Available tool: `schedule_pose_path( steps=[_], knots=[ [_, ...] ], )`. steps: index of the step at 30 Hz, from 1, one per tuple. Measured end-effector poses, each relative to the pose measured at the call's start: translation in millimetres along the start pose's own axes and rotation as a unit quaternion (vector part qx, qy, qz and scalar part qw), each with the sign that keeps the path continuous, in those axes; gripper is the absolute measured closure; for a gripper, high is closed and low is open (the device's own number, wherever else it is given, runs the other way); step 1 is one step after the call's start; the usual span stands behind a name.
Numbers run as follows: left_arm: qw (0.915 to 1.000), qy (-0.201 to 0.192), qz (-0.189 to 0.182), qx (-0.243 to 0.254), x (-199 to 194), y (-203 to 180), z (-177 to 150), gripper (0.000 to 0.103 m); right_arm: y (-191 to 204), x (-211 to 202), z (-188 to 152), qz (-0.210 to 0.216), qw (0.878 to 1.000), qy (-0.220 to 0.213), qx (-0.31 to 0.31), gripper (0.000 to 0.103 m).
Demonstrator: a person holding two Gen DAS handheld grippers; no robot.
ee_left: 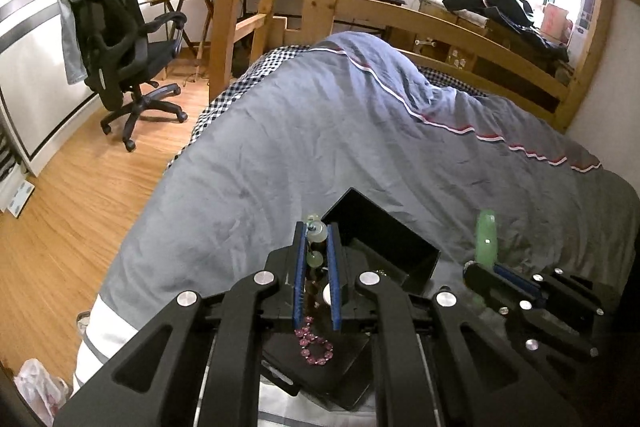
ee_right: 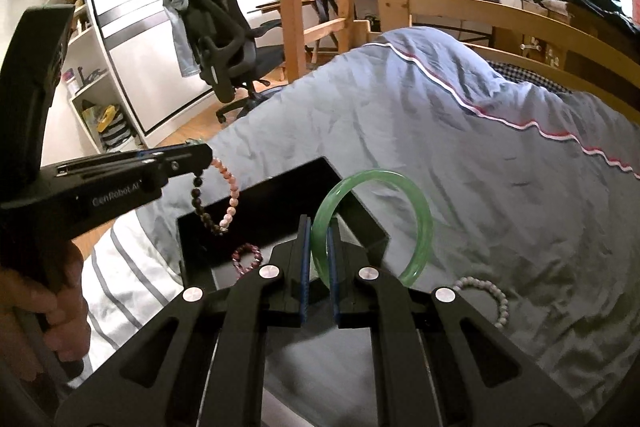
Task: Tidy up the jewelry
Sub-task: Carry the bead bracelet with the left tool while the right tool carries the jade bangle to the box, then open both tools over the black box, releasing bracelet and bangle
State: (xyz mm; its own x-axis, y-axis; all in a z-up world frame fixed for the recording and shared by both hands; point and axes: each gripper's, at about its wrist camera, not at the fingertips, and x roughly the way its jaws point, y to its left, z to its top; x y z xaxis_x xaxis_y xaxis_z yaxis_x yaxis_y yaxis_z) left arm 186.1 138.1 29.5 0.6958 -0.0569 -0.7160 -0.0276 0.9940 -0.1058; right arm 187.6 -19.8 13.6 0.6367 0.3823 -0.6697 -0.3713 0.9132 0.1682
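Note:
My left gripper (ee_left: 317,229) is shut on a beaded bracelet (ee_left: 316,233) with pale green, pink and dark beads. The bracelet (ee_right: 218,195) hangs from the left gripper (ee_right: 202,151) above the open black box (ee_right: 280,203) in the right wrist view. A purple bead bracelet (ee_left: 314,345) lies in the box (ee_left: 384,239); it also shows in the right wrist view (ee_right: 247,259). My right gripper (ee_right: 319,227) is shut on a green jade bangle (ee_right: 416,203), held upright beside the box. The bangle (ee_left: 486,235) and right gripper (ee_left: 480,269) show in the left wrist view.
The box sits on a bed with a grey-blue duvet (ee_right: 480,147). A pale bead bracelet (ee_right: 488,293) lies on the duvet at the right. A black office chair (ee_left: 120,43) stands on the wooden floor at the left. A wooden bed frame (ee_left: 460,23) and desk lie beyond.

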Motion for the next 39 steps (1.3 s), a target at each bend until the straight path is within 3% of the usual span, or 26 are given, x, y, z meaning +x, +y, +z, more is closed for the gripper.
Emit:
schedule_pose_path(
  steps=[4, 9, 14, 20, 22, 24, 26, 27, 28, 30, 33, 39],
  knots=[
    [0.9998, 0.015, 0.0, -0.014, 4.8, 10.9, -2.2, 0.093, 11.4, 11.0, 3.0, 0.003, 1.0, 0.007, -0.004, 0.094],
    [0.9971, 0.048, -0.032, -0.049, 15.9, 27.6, -6.8, 0.093, 17.7, 23.9, -0.9, 0.012, 1.0, 0.021, 0.001, 0.094],
    [0.9959, 0.066, -0.042, -0.046, 24.5, 25.4, -10.7, 0.093, 22.2, 27.2, -7.6, 0.025, 0.999, 0.025, 0.004, 0.094],
    [0.9965, 0.067, -0.027, -0.041, 24.8, 24.2, -11.1, 0.093, 23.8, 33.7, -8.6, 0.053, 0.998, 0.032, 0.006, 0.093],
    [0.998, 0.055, 0.006, -0.031, 22.3, 22.2, -9.5, 0.076, 23.9, 36.0, -7.6, 0.067, 0.997, 0.033, 0.011, 0.093],
    [0.9984, 0.044, 0.022, -0.028, 19.1, 23.1, -8.2, 0.066, 24.8, 39.0, -6.1, 0.072, 0.997, 0.035, 0.011, 0.093],
    [0.9986, 0.037, 0.021, -0.032, 16.1, 25.9, -6.4, 0.062, 24.2, 38.9, -4.8, 0.078, 0.996, 0.031, 0.016, 0.091],
    [0.9985, 0.035, 0.023, -0.034, 15.1, 26.8, -5.6, 0.056, 23.1, 38.6, -4.4, 0.081, 0.996, 0.029, 0.019, 0.078],
    [0.9985, 0.032, 0.028, -0.034, 14.4, 27.7, -5.1, 0.045, 22.2, 37.4, -3.8, 0.082, 0.996, 0.026, 0.024, 0.05],
    [0.9983, 0.024, 0.043, -0.033, 11.7, 29.2, -4.0, 0.032, 22.0, 30.9, -3.9, 0.081, 0.996, 0.008, 0.025, 0.023],
    [0.9981, 0.015, 0.049, -0.035, 8.6, 30.3, -2.7, 0.031, 21.6, 25.3, -3.5, 0.058, 0.998, 0.004, 0.015, 0.017],
    [0.9991, 0.008, 0.021, -0.036, 7.9, 26.4, -3.3, 0.02, -10.3, 7.7, -7.9, -0.005, 1.0, -0.004, 0.024, 0.007]
  ],
)
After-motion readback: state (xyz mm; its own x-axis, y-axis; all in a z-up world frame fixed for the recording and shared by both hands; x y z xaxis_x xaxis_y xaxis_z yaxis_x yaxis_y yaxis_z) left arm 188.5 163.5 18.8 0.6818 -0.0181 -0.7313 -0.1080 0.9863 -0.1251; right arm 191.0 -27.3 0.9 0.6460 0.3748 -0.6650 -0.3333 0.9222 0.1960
